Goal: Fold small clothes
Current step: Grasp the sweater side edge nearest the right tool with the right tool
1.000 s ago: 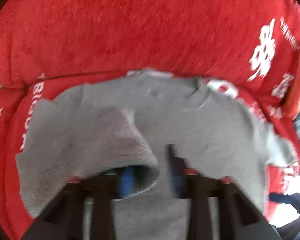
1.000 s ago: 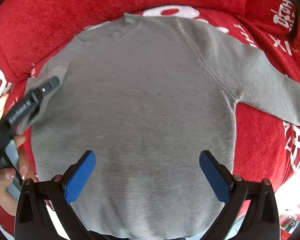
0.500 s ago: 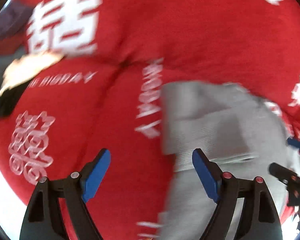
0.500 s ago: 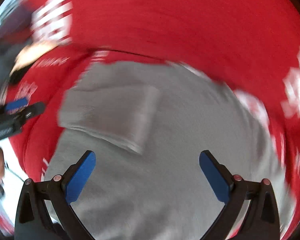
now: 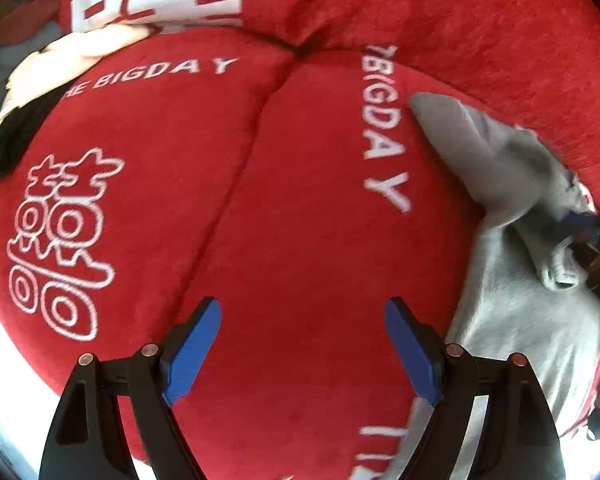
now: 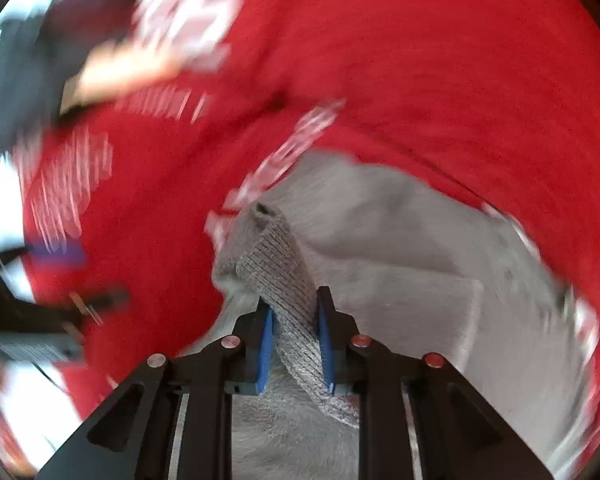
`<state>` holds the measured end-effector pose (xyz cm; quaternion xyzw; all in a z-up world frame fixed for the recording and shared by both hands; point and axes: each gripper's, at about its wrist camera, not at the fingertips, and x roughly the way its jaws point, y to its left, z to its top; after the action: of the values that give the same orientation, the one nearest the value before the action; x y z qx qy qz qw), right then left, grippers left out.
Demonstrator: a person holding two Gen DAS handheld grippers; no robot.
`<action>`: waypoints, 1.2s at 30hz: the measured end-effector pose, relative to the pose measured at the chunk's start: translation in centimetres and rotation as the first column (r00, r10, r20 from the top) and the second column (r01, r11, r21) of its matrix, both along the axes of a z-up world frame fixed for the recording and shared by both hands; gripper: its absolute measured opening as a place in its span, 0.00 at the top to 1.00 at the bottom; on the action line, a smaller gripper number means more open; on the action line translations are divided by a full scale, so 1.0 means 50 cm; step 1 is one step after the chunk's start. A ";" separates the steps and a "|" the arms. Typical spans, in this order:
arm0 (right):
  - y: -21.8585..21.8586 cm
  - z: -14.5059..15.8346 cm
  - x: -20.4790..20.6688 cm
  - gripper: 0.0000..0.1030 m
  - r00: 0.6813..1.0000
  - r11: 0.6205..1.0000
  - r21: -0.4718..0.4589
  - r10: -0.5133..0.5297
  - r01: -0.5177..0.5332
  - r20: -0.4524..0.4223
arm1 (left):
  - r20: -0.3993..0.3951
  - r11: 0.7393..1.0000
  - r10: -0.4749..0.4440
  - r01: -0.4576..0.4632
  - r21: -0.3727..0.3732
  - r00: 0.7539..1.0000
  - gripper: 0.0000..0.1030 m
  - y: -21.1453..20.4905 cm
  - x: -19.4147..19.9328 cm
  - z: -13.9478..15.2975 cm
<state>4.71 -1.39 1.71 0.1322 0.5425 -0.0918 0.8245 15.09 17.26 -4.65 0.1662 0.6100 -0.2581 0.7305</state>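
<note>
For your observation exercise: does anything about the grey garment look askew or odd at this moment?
Yes. The grey sweater lies bunched and creased on the red cushion, one part sticking out crookedly. The right tool pinches its ribbed edge, lifting it; the left tool is open and holds nothing.

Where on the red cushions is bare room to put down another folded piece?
Free: the red cushion left of the seam, and the strip between seam and grey sweater. Crowded: the right side, where the right gripper grips the sweater's ribbed edge.
</note>
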 end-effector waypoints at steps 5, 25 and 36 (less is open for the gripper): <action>-0.173 0.058 -0.127 0.79 0.927 0.917 0.202 -0.366 0.344 0.086 | -0.012 0.998 -0.018 0.017 -0.058 1.000 0.18 -0.064 -0.009 0.024; -0.199 -0.015 -0.133 0.69 0.955 0.814 0.528 -0.296 0.243 0.017 | 0.049 0.971 -0.221 0.225 -0.082 0.974 0.18 -0.236 -0.151 0.058; -0.298 -0.023 -0.242 0.73 0.827 0.691 0.545 -0.562 0.475 -0.008 | 0.148 0.999 0.033 -0.036 0.015 0.988 0.18 -0.200 -0.018 0.009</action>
<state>-7.38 -16.27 0.56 0.5070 0.4186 -0.1589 0.7365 14.19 7.28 -4.22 0.1807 0.5591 -0.2269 0.7767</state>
